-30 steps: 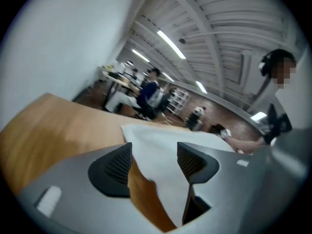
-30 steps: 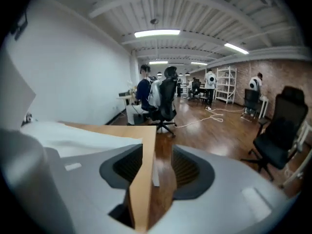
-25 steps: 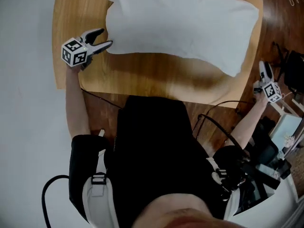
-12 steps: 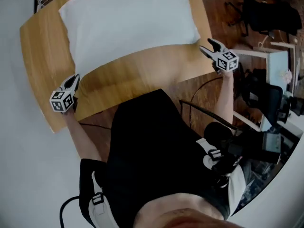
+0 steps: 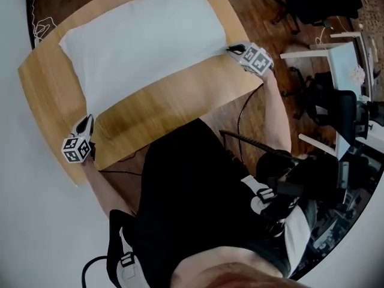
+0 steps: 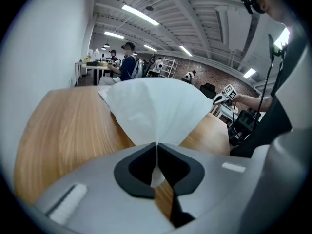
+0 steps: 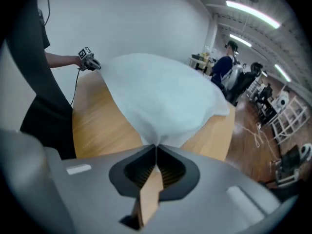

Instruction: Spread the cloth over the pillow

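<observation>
Wooden surface point(image 5: 180, 98) carries the cloth point(image 5: 144, 41), puffed over what I take for the pillow. My left claw point(image 5: 88, 119) and right claw point(image 5: 231, 48) each pinch a near corner. Uneven pulling could slip a corner free.

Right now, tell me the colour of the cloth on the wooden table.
Plain white, no pattern; the cloth shows best in the head view.

1. Our head camera looks steeply down at the table point(image 5: 180, 101) from well above.
2. Our gripper cameras sit low and close, facing the cloth point(image 6: 156, 106) at 12 o'clock.
3. All three share it.
</observation>
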### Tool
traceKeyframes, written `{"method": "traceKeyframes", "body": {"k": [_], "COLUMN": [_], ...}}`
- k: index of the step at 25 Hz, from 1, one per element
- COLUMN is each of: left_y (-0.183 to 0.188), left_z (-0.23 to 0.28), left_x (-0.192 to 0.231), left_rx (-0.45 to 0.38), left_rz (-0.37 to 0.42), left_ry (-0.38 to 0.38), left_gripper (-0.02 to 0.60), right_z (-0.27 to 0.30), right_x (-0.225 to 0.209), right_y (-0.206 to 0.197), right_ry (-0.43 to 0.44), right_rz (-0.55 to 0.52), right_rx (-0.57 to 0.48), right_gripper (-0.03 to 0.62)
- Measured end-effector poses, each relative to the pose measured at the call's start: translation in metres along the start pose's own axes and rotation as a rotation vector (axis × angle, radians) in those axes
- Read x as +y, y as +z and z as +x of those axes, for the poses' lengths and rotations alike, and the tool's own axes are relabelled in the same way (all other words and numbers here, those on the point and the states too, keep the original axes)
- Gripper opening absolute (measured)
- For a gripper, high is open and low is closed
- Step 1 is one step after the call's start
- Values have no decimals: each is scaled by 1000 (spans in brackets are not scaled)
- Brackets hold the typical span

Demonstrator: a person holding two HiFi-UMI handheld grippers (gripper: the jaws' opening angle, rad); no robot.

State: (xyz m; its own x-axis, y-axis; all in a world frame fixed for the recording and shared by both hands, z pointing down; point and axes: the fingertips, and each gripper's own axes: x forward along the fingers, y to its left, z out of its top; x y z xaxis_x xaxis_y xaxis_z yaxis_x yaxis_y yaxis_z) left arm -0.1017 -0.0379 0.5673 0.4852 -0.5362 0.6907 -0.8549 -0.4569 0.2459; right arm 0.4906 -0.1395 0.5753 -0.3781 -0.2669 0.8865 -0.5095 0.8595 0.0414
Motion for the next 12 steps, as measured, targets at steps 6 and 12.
{"method": "traceKeyframes", "body": {"k": [6, 12], "left_y": [-19, -64], "left_z": [6, 41], "left_x": [-8, 14], "left_rx": [98, 239], "left_rz": [36, -15], "left_ry": [-12, -1], "left_gripper": [9, 13], "right_z": [-34, 71], "right_x": [24, 24], "right_y": [-16, -46], "right_ry": [-104, -64], "right_rz": [30, 141], "right_rx": [105, 124], "right_gripper": [12, 19]}}
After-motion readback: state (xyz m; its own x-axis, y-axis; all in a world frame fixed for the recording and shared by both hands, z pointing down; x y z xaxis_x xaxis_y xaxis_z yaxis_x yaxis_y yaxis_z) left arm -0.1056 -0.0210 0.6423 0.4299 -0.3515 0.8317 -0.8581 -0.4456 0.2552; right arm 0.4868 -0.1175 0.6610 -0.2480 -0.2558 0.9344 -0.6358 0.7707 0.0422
